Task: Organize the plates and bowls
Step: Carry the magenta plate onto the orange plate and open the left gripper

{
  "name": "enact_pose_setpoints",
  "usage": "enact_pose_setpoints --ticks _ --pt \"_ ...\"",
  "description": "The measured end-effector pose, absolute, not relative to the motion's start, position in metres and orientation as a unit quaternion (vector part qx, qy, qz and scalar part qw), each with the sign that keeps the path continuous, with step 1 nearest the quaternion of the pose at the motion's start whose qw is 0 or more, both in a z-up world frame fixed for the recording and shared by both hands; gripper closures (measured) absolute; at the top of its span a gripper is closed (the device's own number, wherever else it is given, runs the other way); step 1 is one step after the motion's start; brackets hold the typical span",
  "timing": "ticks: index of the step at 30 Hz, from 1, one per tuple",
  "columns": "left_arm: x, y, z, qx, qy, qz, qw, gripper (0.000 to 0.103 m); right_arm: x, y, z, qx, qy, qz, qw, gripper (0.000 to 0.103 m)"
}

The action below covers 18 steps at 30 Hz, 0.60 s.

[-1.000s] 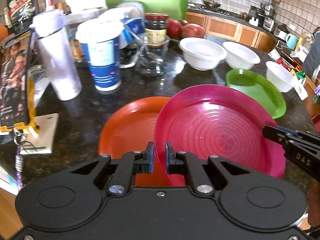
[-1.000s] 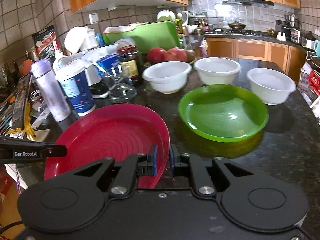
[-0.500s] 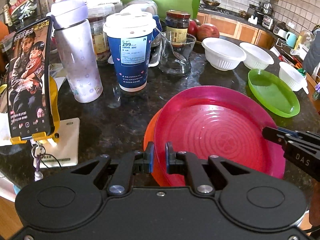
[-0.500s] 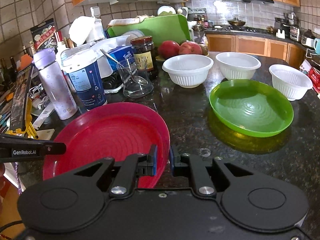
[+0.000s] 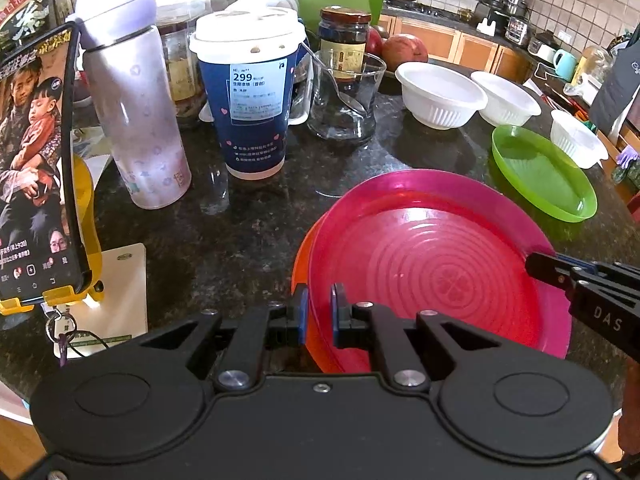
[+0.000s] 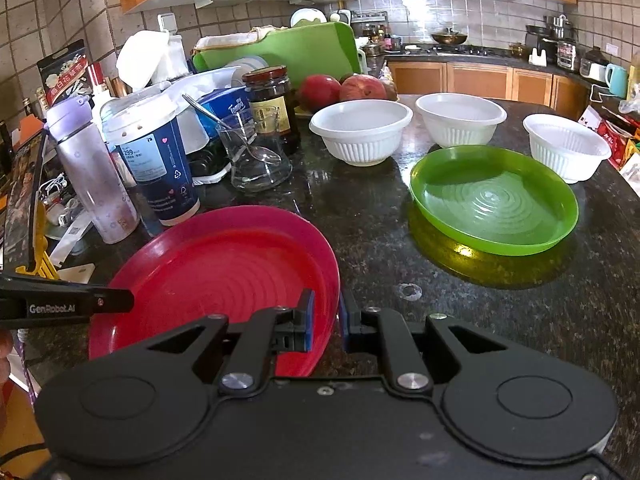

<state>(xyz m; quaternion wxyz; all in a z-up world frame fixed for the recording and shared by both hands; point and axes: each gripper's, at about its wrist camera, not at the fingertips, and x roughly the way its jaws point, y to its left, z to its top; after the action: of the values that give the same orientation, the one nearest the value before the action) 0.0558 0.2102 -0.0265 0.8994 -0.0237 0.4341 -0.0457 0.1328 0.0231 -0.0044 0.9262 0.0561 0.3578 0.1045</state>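
A pink plate [image 5: 432, 264] lies over an orange plate [image 5: 300, 264], of which only a thin left edge shows. My left gripper [image 5: 319, 312] is shut on the pink plate's left rim. My right gripper [image 6: 326, 320] is shut on its right rim; the plate also shows in the right wrist view [image 6: 224, 276]. A green plate [image 6: 494, 198] lies to the right on the dark counter [image 6: 520, 320]. Three white bowls [image 6: 362, 130] [image 6: 460, 118] [image 6: 566, 148] stand behind it.
A blue paper cup [image 5: 248, 92], a lilac bottle [image 5: 136, 108], a glass with a spoon [image 5: 346, 96] and a jar [image 5: 344, 40] stand behind the plates. A phone on a yellow stand [image 5: 36, 168] is at the left. Apples [image 6: 344, 86] lie at the back.
Both grippers have carried the pink plate leftward over the orange plate, which is now almost fully covered. The cup and bottle have come closer in view.
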Motion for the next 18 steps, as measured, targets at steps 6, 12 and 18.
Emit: enact_pose_setpoints --ticks 6,12,18 --pt "0.0569 0.2133 -0.0285 -0.024 0.435 -0.049 0.899 0.089 0.133 0.0258 -0.0059 0.057 0.359 0.103 0.926 0.086" --pt "0.0567 0.2172 -0.0279 -0.026 0.429 -0.045 0.902 0.076 0.1309 0.0273 -0.0033 0.059 0.345 0.095 0.932 0.08" --pt "0.0554 0.2194 -0.0251 -0.027 0.423 -0.048 0.904 0.071 0.1284 0.029 -0.0006 0.058 0.339 0.089 0.935 0.075"
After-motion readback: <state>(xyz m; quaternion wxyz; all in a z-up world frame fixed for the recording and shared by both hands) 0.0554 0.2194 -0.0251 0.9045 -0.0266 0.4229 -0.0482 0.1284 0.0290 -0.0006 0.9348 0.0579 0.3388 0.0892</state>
